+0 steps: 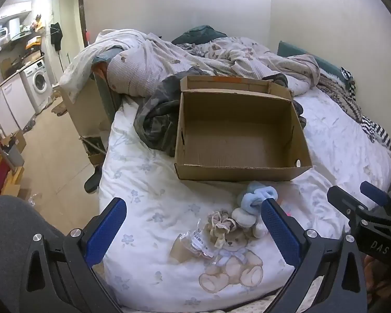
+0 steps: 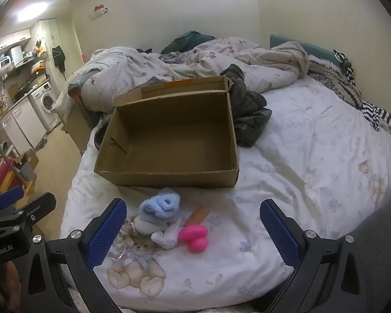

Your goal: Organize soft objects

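Both grippers' fingers wide apart — empty.

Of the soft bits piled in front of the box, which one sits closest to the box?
The light blue fluffy roll: it lies at the back of the pile, just before the cardboard box. The white one and pink one lie nearer the grippers.

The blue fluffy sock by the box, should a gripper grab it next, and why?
Probably yes: lower the right gripper onto the rolled light-blue fluffy sock. Both jaws stand open and hold nothing, the brown cardboard box is empty, and the sock lies nearest it.
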`<state>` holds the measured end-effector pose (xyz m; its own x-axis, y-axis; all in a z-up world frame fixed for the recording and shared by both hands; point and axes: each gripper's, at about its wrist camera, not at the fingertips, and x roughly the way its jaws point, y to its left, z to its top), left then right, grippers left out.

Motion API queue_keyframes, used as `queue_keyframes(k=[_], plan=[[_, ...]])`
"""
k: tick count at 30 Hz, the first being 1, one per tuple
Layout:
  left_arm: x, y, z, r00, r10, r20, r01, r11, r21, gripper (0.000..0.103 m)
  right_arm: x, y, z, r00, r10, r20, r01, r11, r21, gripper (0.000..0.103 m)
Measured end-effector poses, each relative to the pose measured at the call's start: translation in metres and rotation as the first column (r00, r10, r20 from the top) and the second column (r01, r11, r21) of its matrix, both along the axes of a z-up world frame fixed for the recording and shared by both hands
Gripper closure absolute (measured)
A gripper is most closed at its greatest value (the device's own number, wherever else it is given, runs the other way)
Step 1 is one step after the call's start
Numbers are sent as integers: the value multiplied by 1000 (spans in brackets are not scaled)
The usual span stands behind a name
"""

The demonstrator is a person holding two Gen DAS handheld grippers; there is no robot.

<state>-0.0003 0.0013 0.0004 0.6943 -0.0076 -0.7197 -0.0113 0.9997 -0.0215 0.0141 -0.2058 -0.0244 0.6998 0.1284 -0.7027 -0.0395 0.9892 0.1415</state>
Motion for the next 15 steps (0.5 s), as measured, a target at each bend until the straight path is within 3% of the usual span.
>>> queue_keyframes(k=[1, 15], plan=[[1, -2, 0, 1000, 5, -8, -5, 1000, 27, 0, 0, 1, 0, 1000, 0, -1, 0, 1000, 3, 0], [-1, 0, 1, 1000, -1, -4, 1, 1000, 31, 0, 3, -6, -7, 1000, 5, -19, -4, 1000, 16, 0]])
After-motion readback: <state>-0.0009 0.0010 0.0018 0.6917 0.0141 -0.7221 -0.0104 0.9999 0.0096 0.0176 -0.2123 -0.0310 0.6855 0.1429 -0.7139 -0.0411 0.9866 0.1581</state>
